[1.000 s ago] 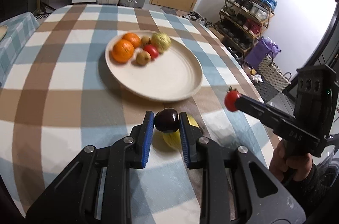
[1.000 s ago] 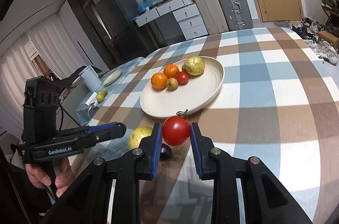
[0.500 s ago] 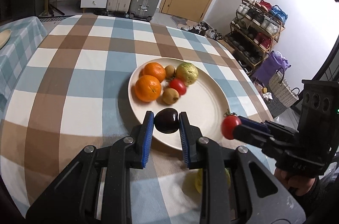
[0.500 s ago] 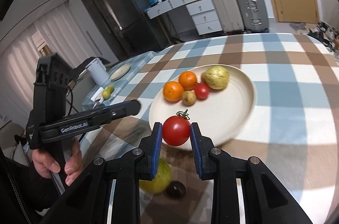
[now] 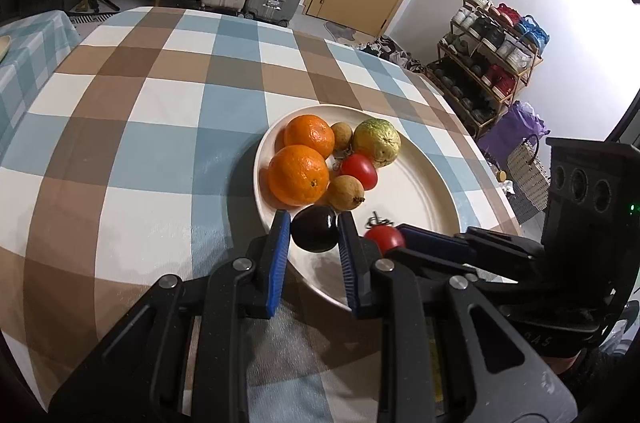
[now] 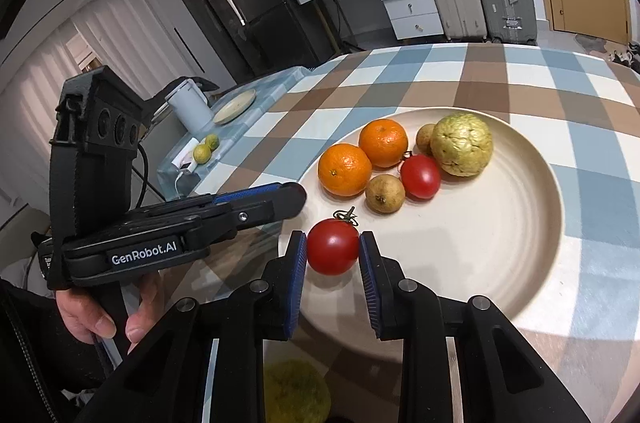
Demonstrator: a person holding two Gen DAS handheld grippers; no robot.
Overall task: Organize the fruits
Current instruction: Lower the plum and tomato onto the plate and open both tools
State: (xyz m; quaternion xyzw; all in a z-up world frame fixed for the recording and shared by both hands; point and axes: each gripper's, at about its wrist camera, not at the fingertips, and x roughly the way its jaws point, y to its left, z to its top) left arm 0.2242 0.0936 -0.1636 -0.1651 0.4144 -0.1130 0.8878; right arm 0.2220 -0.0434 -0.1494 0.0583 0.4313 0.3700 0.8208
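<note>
Left wrist, left tongs [image 5: 312,237] gripping dark plum [image 5: 315,233], right tongs [image 6: 333,255] gripping tomato [image 6: 333,252] over plate [image 6: 500,263]

Your left gripper [image 5: 314,237] clamps a dark purple fruit [image 5: 314,233] between its blue pads, over the near rim of the cream plate [image 5: 424,195]. Your right gripper [image 5: 394,239] enters from the right, pinching a small tomato [image 5: 384,238] just beside it. On the plate lie two oranges [image 5: 298,174], two small brown fruits [image 5: 346,192], another tomato [image 5: 359,171] and a bumpy green fruit [image 5: 377,142], clustered together on the checked tablecloth [image 5: 152,127].
</note>
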